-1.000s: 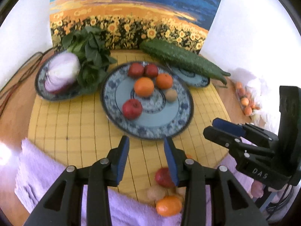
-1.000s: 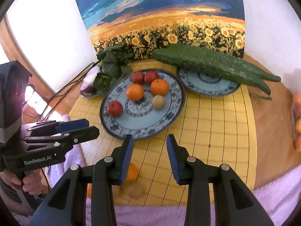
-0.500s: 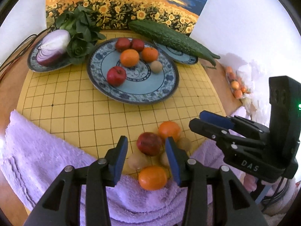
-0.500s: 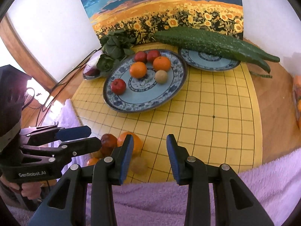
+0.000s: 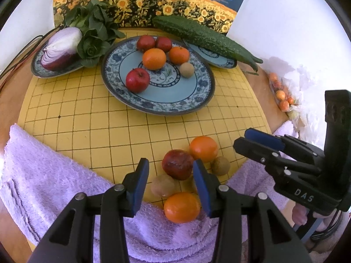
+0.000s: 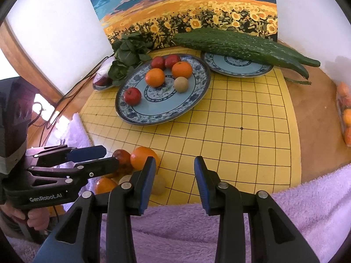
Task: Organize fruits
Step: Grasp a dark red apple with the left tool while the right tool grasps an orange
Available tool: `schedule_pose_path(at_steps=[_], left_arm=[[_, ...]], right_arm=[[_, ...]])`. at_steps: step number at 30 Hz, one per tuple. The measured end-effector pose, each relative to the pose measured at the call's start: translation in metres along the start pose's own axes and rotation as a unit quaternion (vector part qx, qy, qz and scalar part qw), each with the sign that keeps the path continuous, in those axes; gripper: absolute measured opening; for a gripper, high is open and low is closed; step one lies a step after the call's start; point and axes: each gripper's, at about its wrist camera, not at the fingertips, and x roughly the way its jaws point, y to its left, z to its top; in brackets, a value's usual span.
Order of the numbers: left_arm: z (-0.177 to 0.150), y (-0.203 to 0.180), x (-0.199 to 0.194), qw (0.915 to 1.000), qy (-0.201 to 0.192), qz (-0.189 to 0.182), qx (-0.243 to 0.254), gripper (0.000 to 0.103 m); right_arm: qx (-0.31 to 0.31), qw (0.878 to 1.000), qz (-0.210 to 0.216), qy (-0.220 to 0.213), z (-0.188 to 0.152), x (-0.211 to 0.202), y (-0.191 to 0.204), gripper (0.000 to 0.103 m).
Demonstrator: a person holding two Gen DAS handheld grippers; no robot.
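Observation:
A large blue patterned plate [image 5: 197,96] [image 6: 197,92] on the yellow grid board holds red apples, two oranges and a brown fruit. Loose fruit lies at the board's near edge: a dark red apple [image 5: 177,167] [image 6: 120,154], an orange [image 5: 203,148] [image 6: 142,156], brown kiwis [image 5: 162,185] [image 5: 220,165] and an orange [image 5: 182,207] on the purple towel. My left gripper [image 5: 171,184] is open, its jaws either side of the dark apple and near kiwi. My right gripper [image 6: 175,175] is open and empty, just right of the pile.
A plate with half a red onion [image 5: 59,48] and greens [image 5: 94,37] sits back left. A long cucumber [image 5: 204,37] [image 6: 241,46] lies over a small plate back right. A bag of small oranges [image 5: 282,96] is at the right. A purple towel [image 6: 307,208] covers the near edge.
Both grippers have drawn back toward the near edge and tipped down, so the loose fruit pile came into view. The left gripper's jaws now flank the dark apple. Both stayed open.

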Motion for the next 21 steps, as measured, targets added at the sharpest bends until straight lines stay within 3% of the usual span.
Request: schedule_pose_path(at_steps=[21], left_arm=[[0.006,-0.009,0.019,0.9991,0.013,-0.02,0.035,0.042]], right_arm=[[0.029,1.0,-0.001,0.004,0.0,0.008,-0.008,0.037]])
